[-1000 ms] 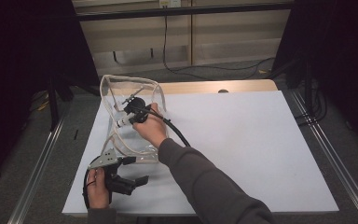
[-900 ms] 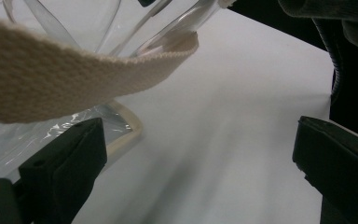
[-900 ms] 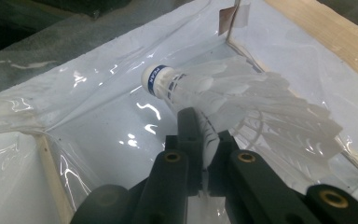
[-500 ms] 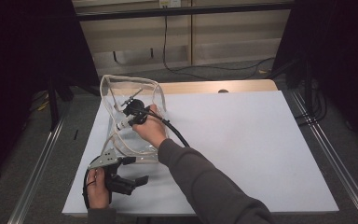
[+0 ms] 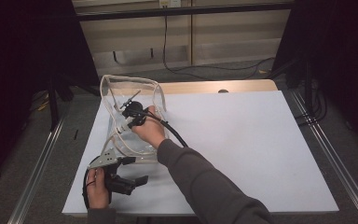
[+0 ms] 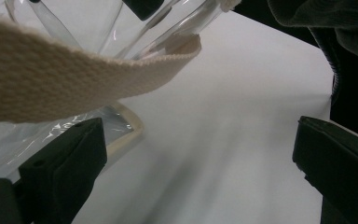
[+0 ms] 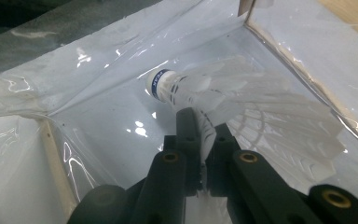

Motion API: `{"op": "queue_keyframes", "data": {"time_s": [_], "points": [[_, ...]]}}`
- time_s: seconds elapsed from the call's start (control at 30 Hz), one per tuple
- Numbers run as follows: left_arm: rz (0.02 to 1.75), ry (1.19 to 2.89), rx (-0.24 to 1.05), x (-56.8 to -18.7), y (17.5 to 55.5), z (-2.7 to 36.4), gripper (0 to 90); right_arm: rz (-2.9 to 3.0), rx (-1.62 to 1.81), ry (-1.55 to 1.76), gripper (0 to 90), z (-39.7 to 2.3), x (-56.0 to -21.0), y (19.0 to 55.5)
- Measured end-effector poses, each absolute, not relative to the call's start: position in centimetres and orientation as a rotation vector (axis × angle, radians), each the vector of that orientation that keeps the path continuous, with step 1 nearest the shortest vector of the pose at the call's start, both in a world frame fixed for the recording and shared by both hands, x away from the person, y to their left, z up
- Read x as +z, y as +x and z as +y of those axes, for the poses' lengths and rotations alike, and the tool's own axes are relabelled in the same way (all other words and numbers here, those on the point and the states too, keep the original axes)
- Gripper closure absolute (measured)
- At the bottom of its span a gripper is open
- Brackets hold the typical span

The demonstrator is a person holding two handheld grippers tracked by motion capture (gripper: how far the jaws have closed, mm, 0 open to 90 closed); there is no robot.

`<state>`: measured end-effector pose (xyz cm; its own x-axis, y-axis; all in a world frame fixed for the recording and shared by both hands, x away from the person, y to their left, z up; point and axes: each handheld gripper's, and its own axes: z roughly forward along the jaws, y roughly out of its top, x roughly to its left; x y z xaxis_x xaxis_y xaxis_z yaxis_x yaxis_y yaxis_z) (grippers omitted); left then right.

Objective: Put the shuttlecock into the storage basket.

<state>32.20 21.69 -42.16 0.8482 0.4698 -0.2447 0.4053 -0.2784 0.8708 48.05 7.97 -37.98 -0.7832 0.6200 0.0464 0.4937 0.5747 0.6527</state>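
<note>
Holding a white feathered shuttlecock (image 7: 242,100) inside a clear plastic bag with cream fabric trim (image 5: 121,84): right gripper (image 7: 204,135), black two-jaw tool, jaws pinched nearly together on the feather skirt, as seen in the right gripper view.

Item 1, shuttlecock: white cork nose with a dark blue band (image 7: 161,84), lying on its side within the bag, nose toward a seamed corner of the bag, feathers spread back toward the jaws. In the high view too small to make out among the bag's glare.

Item 2, bag: transparent, box-shaped, standing open at the left part of a white tabletop sheet (image 5: 242,140), its far edge toward the table's back. Walls creased and shiny. Cream woven strap (image 6: 51,79) of the bag hanging across the left gripper view, above the table surface.

Item 3, right gripper in the high view (image 5: 131,111): reaching into the bag's mouth from above, black cable (image 5: 172,133) trailing out over the bag's near right wall, held by the right hand (image 5: 149,130) on a dark grey sleeve (image 5: 205,186).

Item 4, left gripper (image 5: 130,175): black, grey three-cornered plate on top, resting at the bag's near edge, held by the left hand (image 5: 97,186). Jaws spread wide apart, nothing between them; one jaw just beside the bag's trimmed bottom edge.
</note>
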Motion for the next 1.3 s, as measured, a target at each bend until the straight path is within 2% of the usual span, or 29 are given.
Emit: {"op": "queue_keyframes", "data": {"time_s": [0.23,0.37,0.43,0.63,1.07,1.3], "points": [[0.654,1.905,0.072,-42.18,32.23,21.74,2.9,2.648,0.988,0.929,84.8,8.5,-38.5,47.98],[0.654,1.9,0.071,-42.18,32.22,21.76,2.9,2.645,1.003,0.951,76.9,8.57,-38.61,48.04],[0.654,1.9,0.071,-42.19,32.24,21.75,2.9,2.635,1.002,0.971,68.4,8.5,-38.56,48.05],[0.654,1.901,0.072,-42.15,32.22,21.74,3.0,2.646,1.003,0.994,65.2,8.39,-38.67,48.18],[0.654,1.896,0.074,-42.13,32.2,21.77,2.9,2.638,0.975,1.079,43.3,8.31,-38.51,48.17],[0.65,1.904,0.075,-42.08,32.21,21.78,2.9,2.637,0.962,1.1,37.5,8.27,-38.36,48.08]]}}
